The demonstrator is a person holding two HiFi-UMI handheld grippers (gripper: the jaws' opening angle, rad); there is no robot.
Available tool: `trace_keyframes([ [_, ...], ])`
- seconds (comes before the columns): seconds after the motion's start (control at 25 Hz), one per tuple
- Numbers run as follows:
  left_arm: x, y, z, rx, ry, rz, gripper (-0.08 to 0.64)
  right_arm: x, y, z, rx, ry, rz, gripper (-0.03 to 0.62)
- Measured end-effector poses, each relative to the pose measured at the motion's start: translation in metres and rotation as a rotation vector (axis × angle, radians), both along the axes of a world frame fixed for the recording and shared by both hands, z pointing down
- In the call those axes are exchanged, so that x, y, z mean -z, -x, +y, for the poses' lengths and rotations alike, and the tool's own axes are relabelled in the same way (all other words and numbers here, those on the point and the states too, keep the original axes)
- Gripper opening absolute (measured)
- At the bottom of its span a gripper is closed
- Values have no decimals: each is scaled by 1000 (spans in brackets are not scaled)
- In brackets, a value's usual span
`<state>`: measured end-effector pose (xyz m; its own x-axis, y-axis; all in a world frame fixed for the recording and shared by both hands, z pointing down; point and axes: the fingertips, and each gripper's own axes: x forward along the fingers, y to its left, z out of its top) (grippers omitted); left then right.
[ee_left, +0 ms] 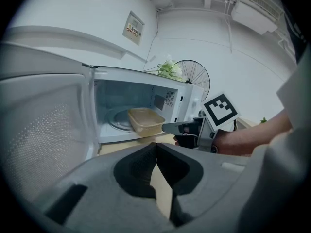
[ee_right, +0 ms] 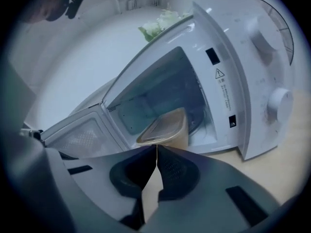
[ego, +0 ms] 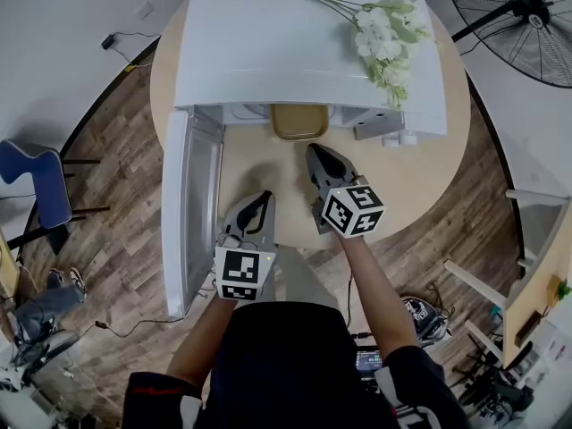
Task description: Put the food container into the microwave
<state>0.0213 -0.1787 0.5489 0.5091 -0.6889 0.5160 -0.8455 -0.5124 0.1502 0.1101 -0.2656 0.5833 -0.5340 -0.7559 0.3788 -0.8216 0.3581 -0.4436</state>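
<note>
A tan translucent food container point(ego: 298, 121) sits at the mouth of the white microwave point(ego: 304, 52), half out over its front sill. The container point(ee_left: 145, 120) rests by the glass turntable in the left gripper view, and it point(ee_right: 165, 129) lies just beyond my jaws in the right gripper view. My right gripper point(ego: 320, 155) is shut and empty, its tips a short way in front of the container. My left gripper point(ego: 261, 200) is shut and empty, lower and to the left, over the table. The microwave door point(ego: 188, 213) stands wide open on the left.
The microwave stands on a round wooden table point(ego: 420, 172). White artificial flowers point(ego: 386, 34) lie on the microwave's top. A floor fan point(ego: 527, 21) stands at the back right. A blue chair point(ego: 40, 186) is at the left. The control knobs point(ee_right: 279, 103) are right of the cavity.
</note>
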Motion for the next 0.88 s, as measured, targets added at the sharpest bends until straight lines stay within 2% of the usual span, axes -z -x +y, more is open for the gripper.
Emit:
trace_keyframes([
  [0.16, 0, 1, -1, 2, 0, -3, 17, -1, 7, -3, 32, -17, 55, 12],
  [0.88, -2, 17, -6, 32, -7, -13, 17, 0, 24, -38, 49, -32, 67, 12],
])
